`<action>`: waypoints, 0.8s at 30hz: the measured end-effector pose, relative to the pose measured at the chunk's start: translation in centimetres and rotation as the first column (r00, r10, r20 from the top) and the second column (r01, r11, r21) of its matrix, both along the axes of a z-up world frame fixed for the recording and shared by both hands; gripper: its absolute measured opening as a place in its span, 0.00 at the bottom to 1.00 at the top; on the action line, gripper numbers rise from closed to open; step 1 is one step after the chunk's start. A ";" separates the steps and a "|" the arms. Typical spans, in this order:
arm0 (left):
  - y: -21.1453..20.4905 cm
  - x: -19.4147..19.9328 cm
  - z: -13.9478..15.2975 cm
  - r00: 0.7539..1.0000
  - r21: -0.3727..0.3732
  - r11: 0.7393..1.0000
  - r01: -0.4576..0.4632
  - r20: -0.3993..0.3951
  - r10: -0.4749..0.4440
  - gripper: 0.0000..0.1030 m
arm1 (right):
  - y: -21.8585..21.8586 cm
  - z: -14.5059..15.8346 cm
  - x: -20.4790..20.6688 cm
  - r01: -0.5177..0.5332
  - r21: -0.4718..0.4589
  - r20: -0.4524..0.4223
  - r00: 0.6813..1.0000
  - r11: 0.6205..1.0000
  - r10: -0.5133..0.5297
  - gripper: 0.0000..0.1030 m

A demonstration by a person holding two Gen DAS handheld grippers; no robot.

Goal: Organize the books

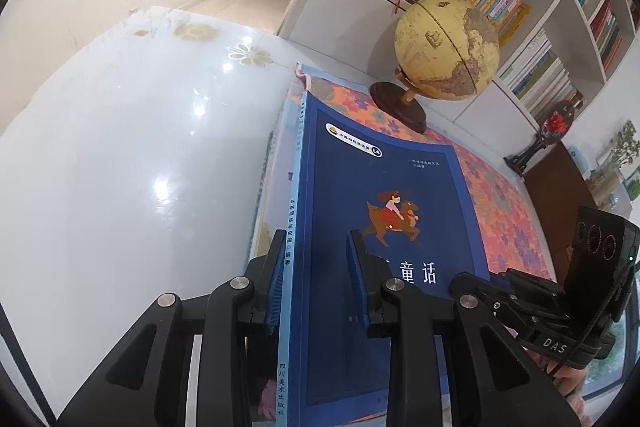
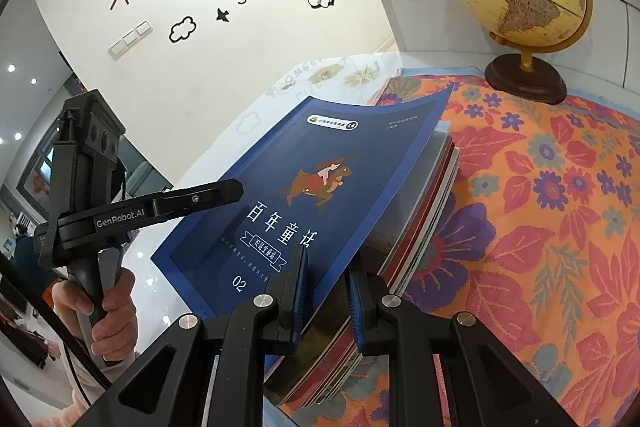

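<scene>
Already the stack of books (image 2: 404, 227) lies gathered on the flowered cloth (image 2: 560, 227) at the desk (image 1: 120, 147) edge, the left tool (image 1: 316, 279) and right tool (image 2: 326, 291) each clamped on it, so only squaring and final placement seem left.

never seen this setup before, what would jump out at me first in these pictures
First the dark blue book on top of a stack at the edge of the flowered cloth, with the left gripper and right gripper each clamped on a side of it. Behind it stands a yellow globe before the bookshelf.
</scene>
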State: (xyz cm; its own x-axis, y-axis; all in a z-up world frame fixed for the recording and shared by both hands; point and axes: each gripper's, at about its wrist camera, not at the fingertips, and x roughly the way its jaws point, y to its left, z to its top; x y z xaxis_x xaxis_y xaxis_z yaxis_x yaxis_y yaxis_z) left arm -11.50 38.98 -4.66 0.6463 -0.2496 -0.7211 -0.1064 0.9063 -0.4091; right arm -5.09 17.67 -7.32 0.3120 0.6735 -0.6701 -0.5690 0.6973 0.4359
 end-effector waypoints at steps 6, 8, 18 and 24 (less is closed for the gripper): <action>-0.3 0.2 0.3 1.000 0.054 0.999 -0.001 -0.011 0.002 0.27 | 0.2 -0.5 0.5 0.009 -0.011 -0.010 1.000 1.000 -0.009 0.19; -0.3 0.2 0.4 1.000 0.067 0.998 -0.003 -0.019 0.004 0.27 | 0.1 -0.7 0.7 0.020 -0.011 -0.026 0.999 1.000 -0.021 0.20; -0.8 0.6 0.5 0.998 0.183 0.982 -0.037 -0.049 0.047 0.28 | 0.4 -0.6 0.3 0.040 -0.018 -0.031 0.999 0.999 -0.041 0.24; -1.1 0.6 0.1 0.995 0.242 0.969 -0.055 -0.065 0.073 0.30 | 0.4 -0.4 0.7 0.047 -0.006 -0.074 0.996 0.999 -0.048 0.38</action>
